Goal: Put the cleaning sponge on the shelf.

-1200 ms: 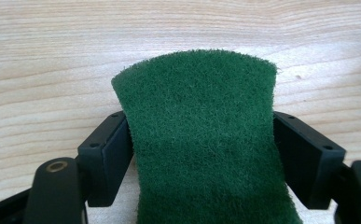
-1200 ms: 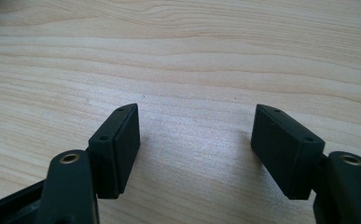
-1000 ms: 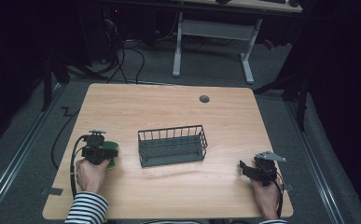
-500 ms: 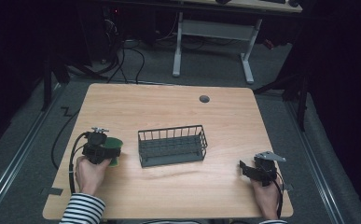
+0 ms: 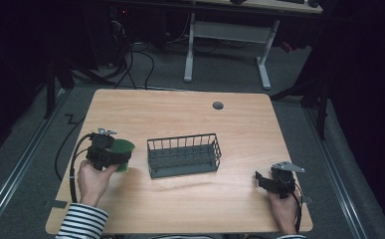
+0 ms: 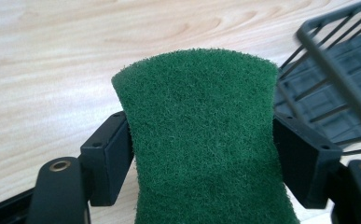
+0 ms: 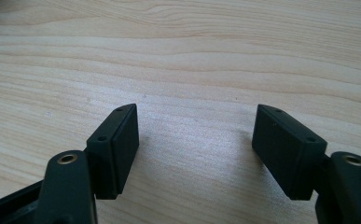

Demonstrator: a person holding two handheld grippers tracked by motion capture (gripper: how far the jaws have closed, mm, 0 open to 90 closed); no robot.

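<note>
Pale wood grain is running across the table point(image 5: 240, 129), which is standing on grey carpet in a dim room. At its near left, the left gripper point(image 5: 111, 155) is pinching a green scouring pad point(image 6: 201, 140) between its jaws, carrying it just beside the dark wire basket point(image 5: 182, 155), probably to drop it in. The right gripper point(image 7: 197, 149) is resting wide apart and empty, near the right edge.

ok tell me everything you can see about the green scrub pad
The scrub pad is dark green with a coarse, fibrous felt-like face and a rounded top edge. The left gripper is shut on it, both jaws pressing its sides so they pinch inward. It is held above the table, just left of the wire basket, not touching it.
</note>
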